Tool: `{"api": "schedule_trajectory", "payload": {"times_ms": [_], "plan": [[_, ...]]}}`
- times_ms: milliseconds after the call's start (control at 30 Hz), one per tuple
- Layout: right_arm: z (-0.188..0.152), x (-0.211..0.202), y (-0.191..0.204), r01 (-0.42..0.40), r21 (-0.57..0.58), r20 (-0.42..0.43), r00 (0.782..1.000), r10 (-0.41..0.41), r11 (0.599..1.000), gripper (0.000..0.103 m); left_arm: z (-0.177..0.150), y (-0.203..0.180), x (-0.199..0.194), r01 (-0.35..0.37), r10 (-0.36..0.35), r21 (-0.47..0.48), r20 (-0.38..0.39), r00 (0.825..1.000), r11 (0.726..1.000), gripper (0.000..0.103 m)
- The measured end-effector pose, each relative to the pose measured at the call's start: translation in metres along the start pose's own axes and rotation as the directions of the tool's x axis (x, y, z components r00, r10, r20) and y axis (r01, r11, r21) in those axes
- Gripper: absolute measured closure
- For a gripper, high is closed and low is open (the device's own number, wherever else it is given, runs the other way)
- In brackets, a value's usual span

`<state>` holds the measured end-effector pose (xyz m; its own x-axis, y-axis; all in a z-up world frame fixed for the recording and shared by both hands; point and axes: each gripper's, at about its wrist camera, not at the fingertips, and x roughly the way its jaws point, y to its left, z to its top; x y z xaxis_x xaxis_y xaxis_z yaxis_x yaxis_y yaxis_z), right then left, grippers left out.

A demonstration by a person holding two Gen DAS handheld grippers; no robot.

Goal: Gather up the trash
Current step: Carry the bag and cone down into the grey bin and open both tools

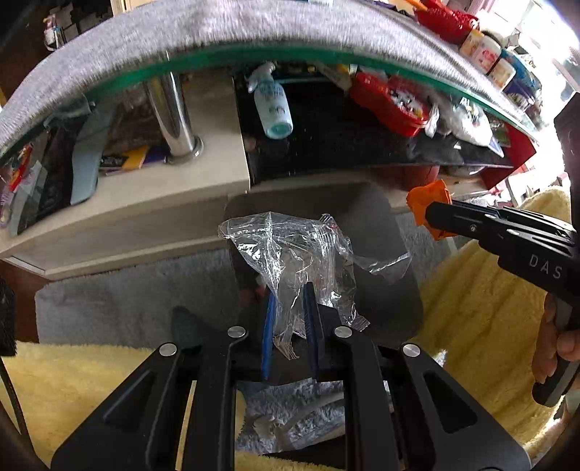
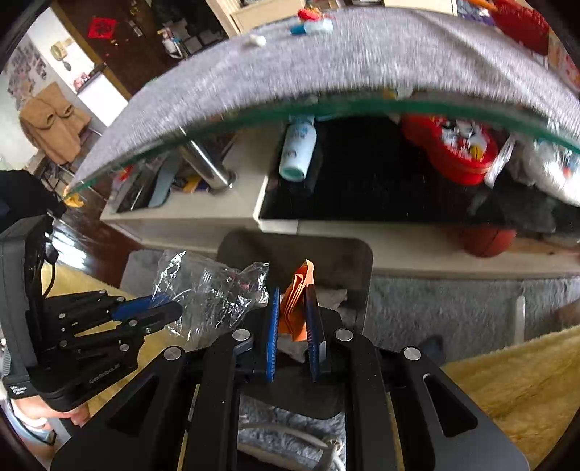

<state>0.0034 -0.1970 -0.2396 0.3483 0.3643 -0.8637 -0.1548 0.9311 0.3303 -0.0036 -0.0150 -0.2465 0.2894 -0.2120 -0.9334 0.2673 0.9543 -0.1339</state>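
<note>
My left gripper [image 1: 290, 293] is shut on a crumpled clear plastic wrapper [image 1: 286, 250] and holds it over a dark grey bin [image 1: 391, 232]. My right gripper [image 2: 293, 293] is shut on a folded orange paper [image 2: 299, 290], also above the bin [image 2: 337, 261], with trash inside. In the left wrist view the right gripper [image 1: 431, 213] comes in from the right with the orange paper [image 1: 427, 197]. In the right wrist view the left gripper [image 2: 166, 308] sits at the left with the wrapper [image 2: 210, 290].
A glass coffee table with a grey cloth [image 1: 217, 29] stands behind the bin. Its lower shelf holds a spray bottle [image 1: 272, 105], a red tin [image 1: 388, 101] and clutter. A grey rug [image 1: 127, 297] and yellow blankets [image 1: 478, 297] surround the bin.
</note>
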Motion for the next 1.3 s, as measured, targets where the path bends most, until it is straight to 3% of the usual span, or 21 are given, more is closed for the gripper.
{"api": "schedule_trajectory", "payload": {"times_ms": [467, 600, 700, 867, 967, 1000, 1033, 1100, 1200, 1300], "plan": [[-0.005, 0.021, -0.007, 0.004, 0.025, -0.069, 0.998, -0.003, 1.000, 0.085, -0.006, -0.006, 0.020, 0.019, -0.017, 0.020, -0.071, 0.997, 1.000, 0.086], [-0.005, 0.025, -0.009, 0.005, 0.032, -0.080, 0.997, -0.002, 0.999, 0.085, -0.008, -0.009, 0.027, 0.024, -0.021, 0.030, -0.100, 0.995, 0.999, 0.081], [-0.004, 0.027, -0.010, 0.008, 0.039, -0.087, 0.996, -0.005, 0.999, 0.084, -0.008, -0.009, 0.029, 0.019, -0.016, 0.026, -0.107, 0.994, 0.999, 0.071], [-0.002, 0.028, -0.013, 0.016, 0.052, -0.089, 0.996, -0.012, 0.999, 0.073, -0.006, -0.005, 0.027, 0.016, -0.015, 0.012, -0.100, 0.995, 1.000, 0.064], [-0.001, 0.028, -0.014, 0.023, 0.055, -0.084, 0.996, -0.019, 0.998, 0.053, -0.004, -0.002, 0.025, 0.010, -0.009, 0.003, -0.092, 0.996, 1.000, 0.060], [-0.001, 0.027, -0.014, 0.027, 0.056, -0.078, 0.997, -0.023, 0.998, 0.041, -0.003, -0.002, 0.024, 0.007, -0.007, 0.002, -0.090, 0.996, 1.000, 0.057], [0.000, 0.026, -0.014, 0.030, 0.058, -0.072, 0.997, -0.026, 0.998, 0.037, -0.003, -0.001, 0.024, 0.004, -0.004, -0.001, -0.086, 0.996, 1.000, 0.056], [0.001, 0.025, -0.017, 0.034, 0.065, -0.066, 0.997, -0.030, 0.997, 0.037, -0.001, 0.002, 0.021, -0.008, 0.007, -0.005, -0.077, 0.997, 1.000, 0.052], [0.003, 0.022, -0.020, 0.049, 0.078, -0.052, 0.998, -0.045, 0.996, 0.026, 0.001, 0.005, 0.018, -0.017, 0.016, -0.013, -0.065, 0.998, 1.000, 0.047], [0.008, 0.015, -0.021, 0.045, 0.091, -0.038, 0.998, -0.041, 0.995, 0.026, 0.004, 0.009, 0.012, -0.023, 0.022, -0.019, -0.050, 0.998, 1.000, 0.046]]}}
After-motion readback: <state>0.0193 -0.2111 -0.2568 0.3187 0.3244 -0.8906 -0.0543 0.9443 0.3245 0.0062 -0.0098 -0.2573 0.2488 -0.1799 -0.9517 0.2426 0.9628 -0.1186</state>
